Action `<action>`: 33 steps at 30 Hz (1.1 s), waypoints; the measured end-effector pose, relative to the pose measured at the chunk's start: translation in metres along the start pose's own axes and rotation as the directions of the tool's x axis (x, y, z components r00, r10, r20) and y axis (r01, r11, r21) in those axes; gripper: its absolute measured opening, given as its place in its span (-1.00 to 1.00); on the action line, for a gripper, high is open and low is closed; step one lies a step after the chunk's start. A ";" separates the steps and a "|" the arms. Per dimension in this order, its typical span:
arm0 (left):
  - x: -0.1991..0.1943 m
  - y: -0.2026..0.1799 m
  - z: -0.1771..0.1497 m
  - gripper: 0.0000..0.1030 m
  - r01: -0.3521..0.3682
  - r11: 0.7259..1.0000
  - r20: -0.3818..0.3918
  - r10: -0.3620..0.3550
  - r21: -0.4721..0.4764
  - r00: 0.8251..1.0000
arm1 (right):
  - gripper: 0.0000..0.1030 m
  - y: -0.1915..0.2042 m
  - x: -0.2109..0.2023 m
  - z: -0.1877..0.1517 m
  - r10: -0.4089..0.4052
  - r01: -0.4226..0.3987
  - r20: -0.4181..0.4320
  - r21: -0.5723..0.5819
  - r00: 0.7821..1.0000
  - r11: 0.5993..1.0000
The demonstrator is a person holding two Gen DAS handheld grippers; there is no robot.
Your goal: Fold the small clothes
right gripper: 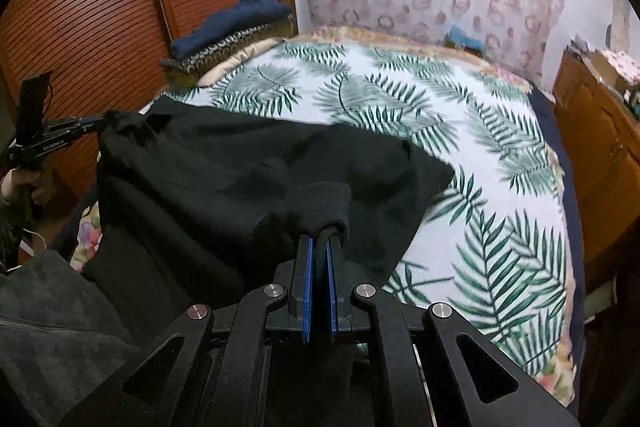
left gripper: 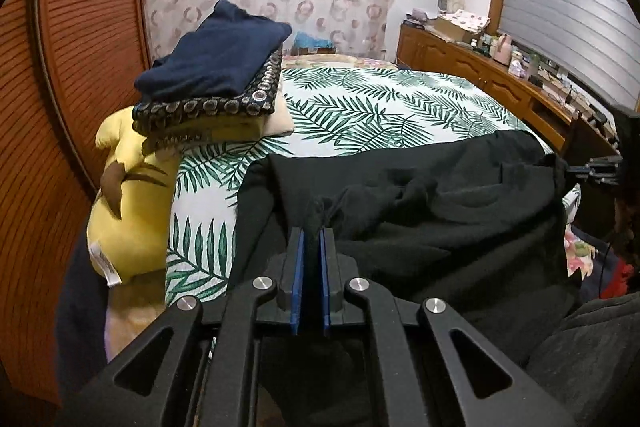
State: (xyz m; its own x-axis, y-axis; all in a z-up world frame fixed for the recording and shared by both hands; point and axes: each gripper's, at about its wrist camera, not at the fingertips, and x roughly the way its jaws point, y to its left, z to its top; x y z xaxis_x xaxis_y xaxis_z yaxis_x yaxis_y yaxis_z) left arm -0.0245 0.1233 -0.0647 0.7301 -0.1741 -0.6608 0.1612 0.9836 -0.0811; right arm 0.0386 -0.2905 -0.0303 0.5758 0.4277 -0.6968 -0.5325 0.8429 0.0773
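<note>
Black garment (left gripper: 440, 211) hangs over bed (left gripper: 360, 107), pinched by your left gripper (left gripper: 311, 247) and right gripper (right gripper: 319, 255). Thin pinches could slip; uneven pull skews fold.

Bed w/ palm-leaf cover (left gripper: 360, 115): black garment (left gripper: 440, 211) spread across near edge; folded clothes stack (left gripper: 216, 75), navy on top, far left; yellow plush pillow (left gripper: 124, 207) at left side.

Small pale lettering runs along the body of the left gripper (right gripper: 105, 121), seen from the right wrist view, too small to read. The yellow plush toy (left gripper: 120, 211) carries a white sewn-in tag (left gripper: 105, 264) with illegible print.
</note>
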 end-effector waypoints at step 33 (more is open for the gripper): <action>0.105 0.053 0.055 0.48 -0.017 0.998 -0.127 0.010 -0.053 0.992 | 0.24 -0.042 0.070 0.044 -0.095 0.092 0.030 0.087 0.995 0.992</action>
State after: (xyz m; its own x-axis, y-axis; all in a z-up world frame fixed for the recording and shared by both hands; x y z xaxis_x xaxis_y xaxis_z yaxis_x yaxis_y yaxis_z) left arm 0.0973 0.1542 -0.0974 0.6413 -0.1568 -0.7511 0.1131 0.9875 -0.1096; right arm 0.1284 -0.2815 -0.0509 0.6420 0.3553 -0.6794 -0.4213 0.9039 0.0747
